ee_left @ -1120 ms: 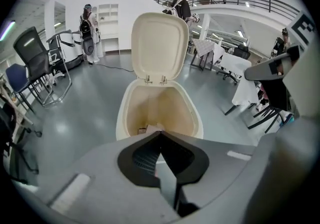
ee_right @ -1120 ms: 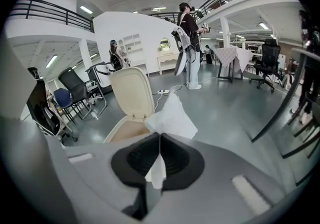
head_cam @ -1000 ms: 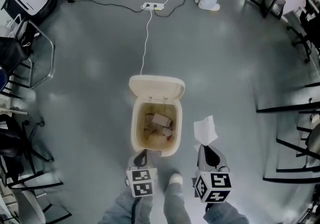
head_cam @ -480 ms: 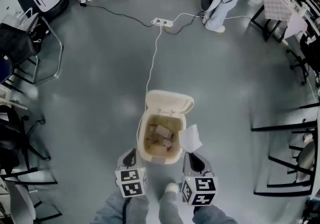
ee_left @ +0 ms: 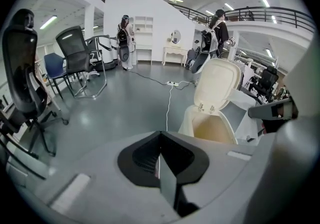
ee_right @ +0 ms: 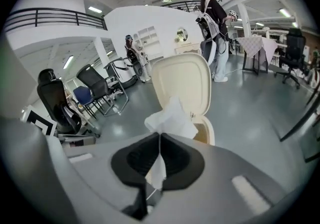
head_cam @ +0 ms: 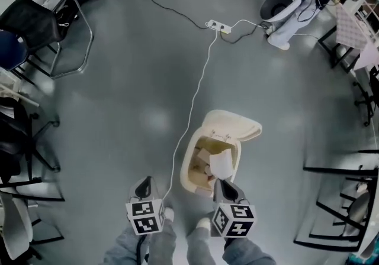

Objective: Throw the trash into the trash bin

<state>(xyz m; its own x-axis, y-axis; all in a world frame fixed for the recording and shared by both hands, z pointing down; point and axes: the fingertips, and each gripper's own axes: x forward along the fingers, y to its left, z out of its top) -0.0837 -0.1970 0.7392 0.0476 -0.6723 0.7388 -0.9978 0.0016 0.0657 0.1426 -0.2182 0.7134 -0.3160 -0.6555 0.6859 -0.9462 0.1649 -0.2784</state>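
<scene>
The cream trash bin (head_cam: 192, 175) stands on the grey floor with its lid (head_cam: 235, 123) swung open at the back and scraps of trash inside. My right gripper (head_cam: 222, 183) is shut on a white tissue (head_cam: 222, 165), which hangs over the near right part of the bin's opening. In the right gripper view the tissue (ee_right: 170, 117) sticks up from the closed jaws (ee_right: 159, 143) in front of the lid (ee_right: 182, 80). My left gripper (head_cam: 144, 183) hovers left of the bin, shut and holding nothing (ee_left: 160, 140). In its view the bin (ee_left: 210, 127) stands ahead to the right.
A white cable (head_cam: 192, 101) runs from a power strip (head_cam: 217, 25) across the floor to the bin's left side. Office chairs (head_cam: 38, 24) line the left edge and black table frames (head_cam: 337, 170) the right. A person (head_cam: 293, 12) stands far back right. My shoes (head_cam: 167, 215) show below.
The right gripper has carried the tissue leftward from beside the bin to over its opening. The left gripper has drifted left, away from the bin. The head view has shifted.
</scene>
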